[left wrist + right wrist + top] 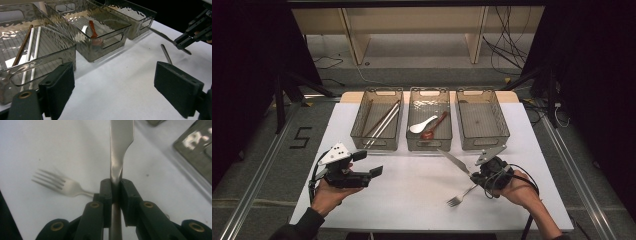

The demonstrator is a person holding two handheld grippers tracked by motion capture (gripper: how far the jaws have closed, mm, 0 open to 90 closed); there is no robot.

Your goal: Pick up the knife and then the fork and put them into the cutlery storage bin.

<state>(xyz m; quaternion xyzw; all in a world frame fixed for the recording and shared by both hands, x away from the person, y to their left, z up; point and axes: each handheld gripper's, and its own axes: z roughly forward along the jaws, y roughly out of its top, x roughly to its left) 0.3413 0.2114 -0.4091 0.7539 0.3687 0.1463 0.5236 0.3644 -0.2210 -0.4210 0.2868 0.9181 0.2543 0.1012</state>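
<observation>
Between hand-held gripper (pixel 115 192) pads: knife (pixel 120 142)

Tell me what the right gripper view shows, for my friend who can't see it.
The right gripper is shut on a silver knife that points up and away from the camera. Behind it a fork lies on the white table.

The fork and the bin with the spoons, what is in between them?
The knife, held up by the right gripper, crosses between the fork and that bin; high view.
</observation>
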